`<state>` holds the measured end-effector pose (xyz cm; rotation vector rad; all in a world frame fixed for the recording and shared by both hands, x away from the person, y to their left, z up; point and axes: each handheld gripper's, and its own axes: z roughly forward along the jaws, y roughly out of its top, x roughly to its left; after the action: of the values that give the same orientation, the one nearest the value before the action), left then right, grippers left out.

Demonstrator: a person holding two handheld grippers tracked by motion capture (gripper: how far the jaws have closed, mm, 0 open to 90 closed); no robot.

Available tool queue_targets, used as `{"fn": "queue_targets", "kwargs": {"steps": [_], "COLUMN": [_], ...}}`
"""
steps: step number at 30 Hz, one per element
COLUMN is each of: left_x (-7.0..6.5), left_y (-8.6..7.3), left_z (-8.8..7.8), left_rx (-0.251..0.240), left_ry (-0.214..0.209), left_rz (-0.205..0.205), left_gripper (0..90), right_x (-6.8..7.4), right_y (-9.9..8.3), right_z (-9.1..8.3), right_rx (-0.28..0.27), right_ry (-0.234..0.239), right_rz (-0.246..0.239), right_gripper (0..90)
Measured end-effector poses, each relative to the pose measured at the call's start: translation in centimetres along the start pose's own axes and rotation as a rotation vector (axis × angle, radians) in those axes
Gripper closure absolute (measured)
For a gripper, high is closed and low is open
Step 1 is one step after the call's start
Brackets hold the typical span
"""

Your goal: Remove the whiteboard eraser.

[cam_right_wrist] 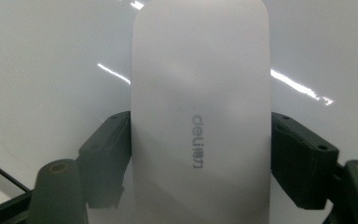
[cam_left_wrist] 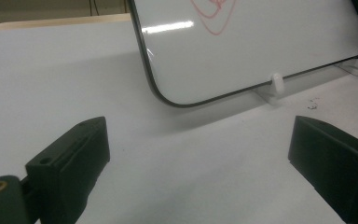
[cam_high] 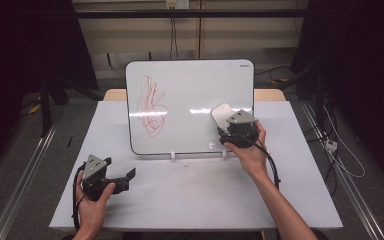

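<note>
A white oblong plastic eraser (cam_right_wrist: 200,112) is clamped by the right claw (cam_high: 228,131) against the upright whiteboard (cam_high: 195,85) bearing red scribbles (cam_high: 151,105). The left claw (cam_high: 122,178) is held spread wide over the white worktop (cam_high: 190,195).

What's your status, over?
Right gripper shut on white eraser, at whiteboard lower right. Left gripper open, empty, over table. Red scribble unwiped; path clear.

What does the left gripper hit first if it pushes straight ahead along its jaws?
Probably the whiteboard: the left gripper, jaws open and empty, points across bare table at the board's lower left corner. Depth is unclear, so it might slide past the edge.
</note>
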<state>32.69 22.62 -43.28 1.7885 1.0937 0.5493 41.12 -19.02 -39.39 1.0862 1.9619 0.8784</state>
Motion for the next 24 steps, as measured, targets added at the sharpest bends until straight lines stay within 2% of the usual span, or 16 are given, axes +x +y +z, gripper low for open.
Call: {"fn": "queue_targets", "kwargs": {"steps": [5, 11, 20, 24], "left_x": [0.06, 0.18, 0.11, 0.20], "left_y": [-0.06, -0.09, -0.12, -0.12], "left_z": [-0.11, -0.24, -0.24, -0.31], "left_rx": [0.003, 0.002, 0.002, 0.001], "left_ry": [-0.001, 0.002, 0.000, 0.002], "left_rz": [0.011, 0.006, 0.002, 0.004], "left_gripper": [5.6, 5.6, 5.6, 5.6], "right_x": [0.43, 0.67, 0.63, 0.53], "right_y": [0.19, 0.27, 0.66, 0.70], "right_z": [0.27, 0.31, 0.28, 0.26], "right_rx": [0.014, 0.026, 0.058, 0.062], "right_ry": [-0.034, -0.051, -0.049, -0.040], "right_rz": [-0.018, -0.031, -0.026, -0.007], "right_gripper": [29.8, 30.3, 30.9, 30.9]}}
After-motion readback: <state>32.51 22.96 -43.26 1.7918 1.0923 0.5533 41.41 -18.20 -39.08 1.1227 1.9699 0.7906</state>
